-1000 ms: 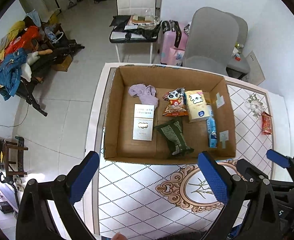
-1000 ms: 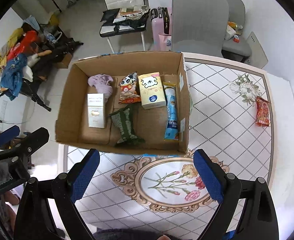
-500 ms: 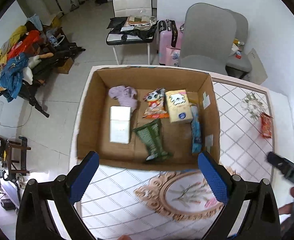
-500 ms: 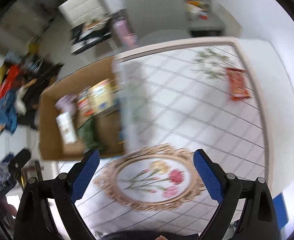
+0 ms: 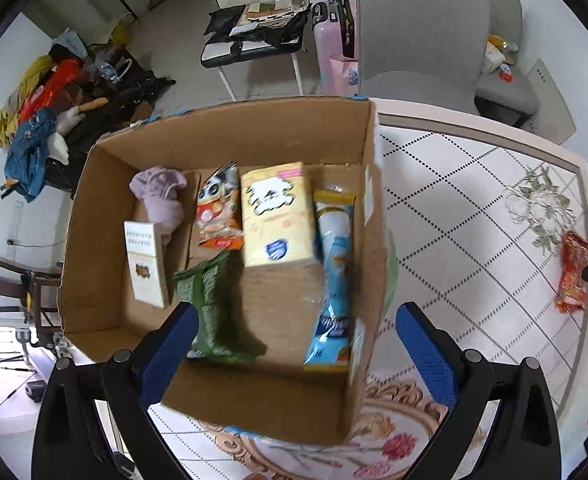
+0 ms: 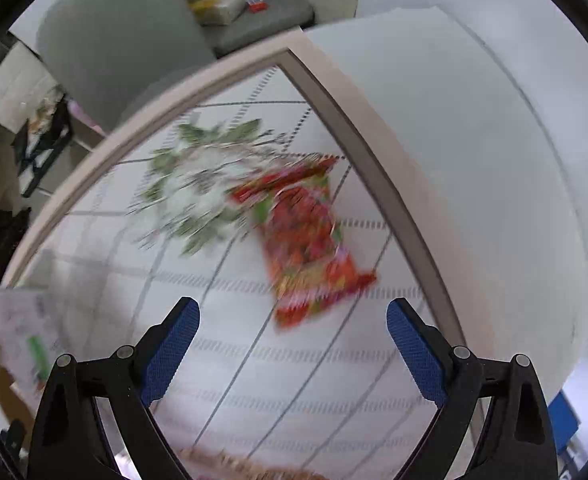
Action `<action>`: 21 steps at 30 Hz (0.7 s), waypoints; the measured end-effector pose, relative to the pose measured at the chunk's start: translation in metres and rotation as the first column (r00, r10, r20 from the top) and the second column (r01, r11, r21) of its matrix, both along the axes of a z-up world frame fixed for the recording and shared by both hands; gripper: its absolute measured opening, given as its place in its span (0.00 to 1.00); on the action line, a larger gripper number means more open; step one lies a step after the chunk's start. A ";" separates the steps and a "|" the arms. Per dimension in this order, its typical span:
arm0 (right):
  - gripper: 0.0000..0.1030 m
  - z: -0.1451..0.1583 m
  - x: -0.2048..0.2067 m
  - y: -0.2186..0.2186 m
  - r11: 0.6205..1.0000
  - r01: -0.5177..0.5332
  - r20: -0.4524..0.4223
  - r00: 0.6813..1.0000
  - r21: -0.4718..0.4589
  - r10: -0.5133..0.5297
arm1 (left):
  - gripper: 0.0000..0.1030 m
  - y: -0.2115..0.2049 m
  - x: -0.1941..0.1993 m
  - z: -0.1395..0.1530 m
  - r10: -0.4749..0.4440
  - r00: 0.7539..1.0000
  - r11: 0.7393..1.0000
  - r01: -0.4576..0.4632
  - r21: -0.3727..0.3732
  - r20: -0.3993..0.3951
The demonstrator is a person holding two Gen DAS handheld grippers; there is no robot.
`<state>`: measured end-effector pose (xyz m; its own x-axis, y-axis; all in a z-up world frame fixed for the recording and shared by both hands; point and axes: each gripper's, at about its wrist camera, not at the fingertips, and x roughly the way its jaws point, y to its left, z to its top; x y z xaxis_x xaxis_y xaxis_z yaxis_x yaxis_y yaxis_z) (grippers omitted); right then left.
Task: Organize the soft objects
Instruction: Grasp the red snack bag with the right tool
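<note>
Both grippers are held spread wide with nothing between their blue pads: the left gripper (image 5: 294, 356) is poised over the near edge of the cardboard box (image 5: 94, 240), and the right gripper (image 6: 292, 354) is aimed at the red snack packet (image 6: 306, 240). Compared with half a second earlier, the box is seen much nearer and larger in the left view, while the right view has been swung fully away from the box, so that the red packet, formerly small at the far right, is now found just ahead of the open fingers on the patterned tablecloth (image 6: 234, 360). Motion blur is shown across the right view. Inside the box are seen a lilac cloth (image 5: 160, 196), a white carton (image 5: 146, 264), a panda snack bag (image 5: 219, 212), a yellow tissue pack (image 5: 276, 212), a green pouch (image 5: 214, 312) and a blue-and-white tube pack (image 5: 334, 280). Printing is present on these packs, but none of it can be read.
</note>
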<state>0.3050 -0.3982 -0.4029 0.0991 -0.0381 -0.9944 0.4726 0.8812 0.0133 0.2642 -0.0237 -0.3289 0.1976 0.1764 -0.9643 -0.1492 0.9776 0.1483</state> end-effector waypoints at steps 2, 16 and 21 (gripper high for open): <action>0.94 -0.023 0.011 -0.010 1.000 0.010 -0.034 0.999 0.017 -0.009 | 0.98 -0.007 0.007 -0.006 0.004 1.000 1.000 -0.004 0.012 -0.014; 0.49 -0.048 0.012 -0.002 0.999 -0.002 -0.087 0.996 0.036 0.005 | 0.98 -0.012 0.007 -0.002 -0.012 1.000 1.000 0.012 -0.013 -0.020; 0.48 -0.016 -0.014 0.034 0.997 -0.047 -0.039 0.998 0.053 0.049 | 0.98 0.004 -0.008 0.012 -0.027 1.000 0.997 0.027 -0.068 -0.005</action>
<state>0.2909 -0.3637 -0.4186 0.0591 0.0180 -0.9981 0.4305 0.9016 0.0417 0.2564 -0.0196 -0.3171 0.1955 0.1055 -0.9750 -0.1217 0.9891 0.0826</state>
